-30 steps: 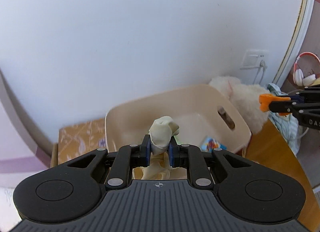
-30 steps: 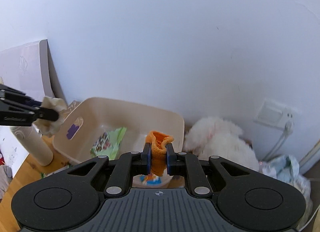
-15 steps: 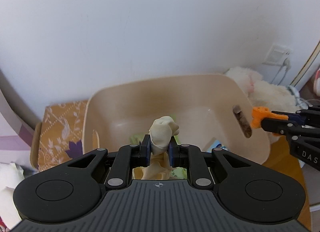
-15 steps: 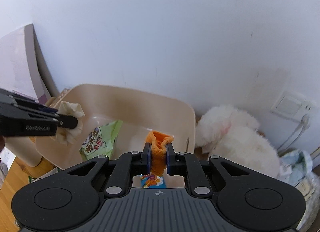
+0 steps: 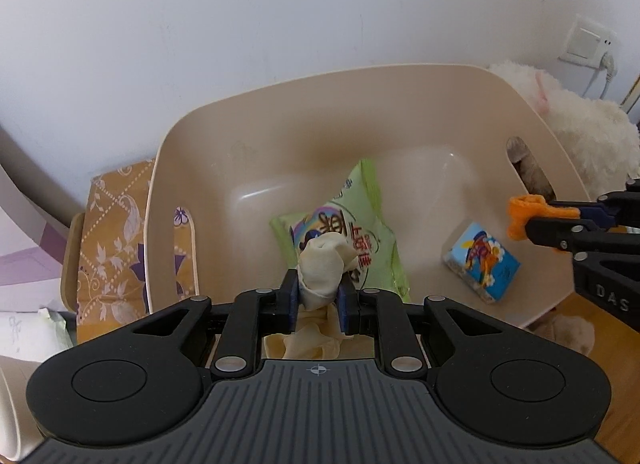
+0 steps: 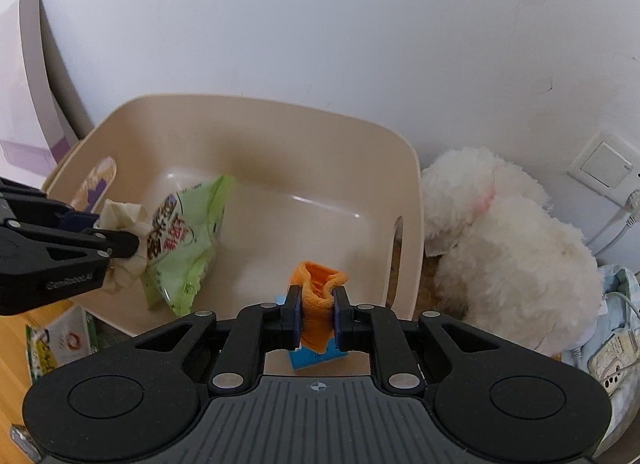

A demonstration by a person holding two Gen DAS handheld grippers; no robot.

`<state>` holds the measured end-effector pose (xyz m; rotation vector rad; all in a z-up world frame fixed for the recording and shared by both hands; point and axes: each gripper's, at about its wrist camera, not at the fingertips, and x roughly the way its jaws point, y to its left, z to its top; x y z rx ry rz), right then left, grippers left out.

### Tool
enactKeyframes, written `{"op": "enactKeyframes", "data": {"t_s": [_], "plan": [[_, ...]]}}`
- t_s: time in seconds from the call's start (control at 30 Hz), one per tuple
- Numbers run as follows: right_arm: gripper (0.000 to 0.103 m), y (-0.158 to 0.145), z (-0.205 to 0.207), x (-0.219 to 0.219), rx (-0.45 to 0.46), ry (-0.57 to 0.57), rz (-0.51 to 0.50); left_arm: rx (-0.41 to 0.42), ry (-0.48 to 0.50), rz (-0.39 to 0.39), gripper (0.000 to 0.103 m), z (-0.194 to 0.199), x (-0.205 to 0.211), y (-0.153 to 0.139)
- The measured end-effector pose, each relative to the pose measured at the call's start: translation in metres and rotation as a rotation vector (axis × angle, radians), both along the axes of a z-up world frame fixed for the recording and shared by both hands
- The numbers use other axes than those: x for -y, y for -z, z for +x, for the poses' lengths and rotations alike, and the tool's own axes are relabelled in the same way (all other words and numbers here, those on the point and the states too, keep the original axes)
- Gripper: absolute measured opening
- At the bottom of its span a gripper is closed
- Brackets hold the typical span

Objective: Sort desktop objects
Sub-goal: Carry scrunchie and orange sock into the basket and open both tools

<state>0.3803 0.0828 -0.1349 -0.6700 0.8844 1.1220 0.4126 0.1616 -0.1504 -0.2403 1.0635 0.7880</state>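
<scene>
Now swung in over the beige bin (image 5: 400, 104), both loads carried above it. Left gripper (image 5: 319, 296) clamped on cream cloth (image 5: 324, 264) above green snack bag (image 5: 360, 232); right gripper (image 6: 316, 312) pinching orange cloth (image 6: 318, 296) over blue packet (image 5: 482, 262).

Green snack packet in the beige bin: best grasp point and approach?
Take the green snack packet by its flat crimped end seal near the bin's back wall, coming from above. It lies tilted against the beige plastic bin, and that far seal is thin and stands exposed. The near end is partly screened by the cream cloth in the left hand-held gripper.
</scene>
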Motion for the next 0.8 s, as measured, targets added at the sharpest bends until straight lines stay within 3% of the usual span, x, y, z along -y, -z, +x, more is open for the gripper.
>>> {"op": "enactKeyframes", "data": {"t_s": [0.07, 0.13, 0.17, 0.23, 0.4, 0.8], "plan": [[0.033, 0.002, -0.001, 0.001, 0.011, -0.003, -0.008, -0.001, 0.006, 0.000, 0.026, -0.001, 0.002, 0.000], [0.041, 0.003, -0.003, 0.003, 0.023, -0.007, -0.009, 0.009, 0.020, -0.012, 0.045, -0.003, 0.003, -0.002], [0.043, 0.003, -0.003, 0.004, 0.030, -0.008, -0.009, 0.014, 0.023, -0.007, 0.050, -0.003, 0.005, -0.004], [0.059, 0.002, -0.005, 0.006, 0.037, -0.010, 0.000, 0.028, 0.028, 0.009, 0.066, -0.005, 0.008, -0.010], [0.075, -0.012, -0.008, 0.014, 0.045, -0.011, 0.045, 0.049, 0.043, 0.023, 0.072, -0.010, 0.014, -0.024], [0.085, -0.046, -0.021, 0.039, 0.079, -0.043, 0.137, 0.120, 0.032, 0.086, 0.072, -0.040, 0.025, -0.066]]}}
